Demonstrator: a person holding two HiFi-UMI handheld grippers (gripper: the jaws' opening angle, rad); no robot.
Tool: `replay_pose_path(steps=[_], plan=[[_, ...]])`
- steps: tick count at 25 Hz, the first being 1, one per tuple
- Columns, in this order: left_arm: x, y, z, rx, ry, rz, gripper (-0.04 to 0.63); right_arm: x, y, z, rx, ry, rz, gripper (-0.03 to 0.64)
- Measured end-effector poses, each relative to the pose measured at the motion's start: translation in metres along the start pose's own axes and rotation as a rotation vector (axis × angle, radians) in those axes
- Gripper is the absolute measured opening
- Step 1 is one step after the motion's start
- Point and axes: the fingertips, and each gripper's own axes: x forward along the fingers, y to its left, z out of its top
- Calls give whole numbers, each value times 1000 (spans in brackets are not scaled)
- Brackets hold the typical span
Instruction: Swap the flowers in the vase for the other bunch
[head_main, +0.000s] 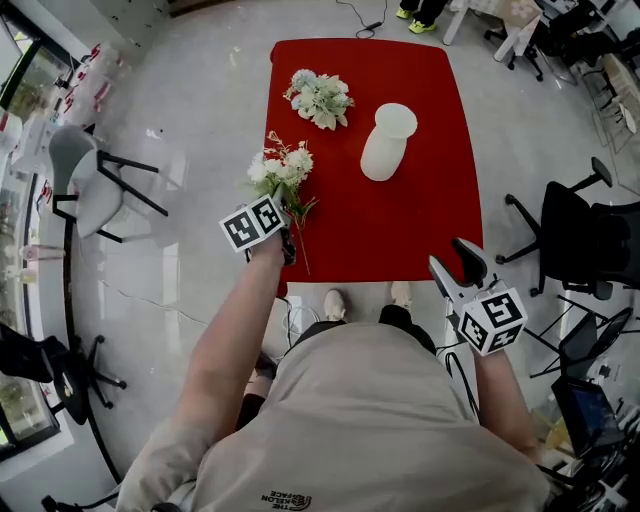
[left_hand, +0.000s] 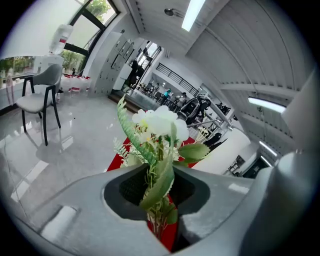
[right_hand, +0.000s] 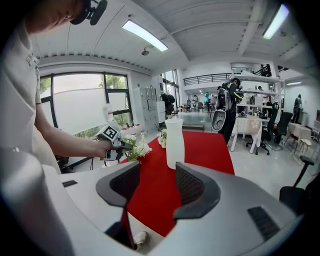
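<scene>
Head view: white bunch (head_main: 283, 170) at the left edge of the red table (head_main: 420, 230), blooms pointing far, stems trailing near. The left gripper (head_main: 283, 222) has it by the stems. Cannot tell if the stem ends touch the table. Left gripper view: fingers narrow, pinched on the stems, leaves hanging over the gap. Second bunch (head_main: 320, 97) lies far left on the table, well apart from the first. White vase (head_main: 387, 141) stands upright just right of it, mid-table. Right gripper (head_main: 455, 265) hangs off the near right corner. Right gripper view: fingers wide, nothing between them, aimed at the vase. Grey chair (head_main: 90, 180) on the floor left; black office chair (head_main: 590, 240) right.
</scene>
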Motion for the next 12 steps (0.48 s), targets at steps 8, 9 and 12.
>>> replay_pose_path(steps=[8, 9, 12], plan=[[1, 2, -5, 20, 19, -4, 178, -2, 2, 0, -2, 6, -1, 227], [0, 1, -5, 23, 17, -7, 188, -1, 2, 0, -3, 5, 1, 227], [-5, -2, -2, 34, 3, -23, 202, 2, 6, 2, -7, 5, 12, 227]])
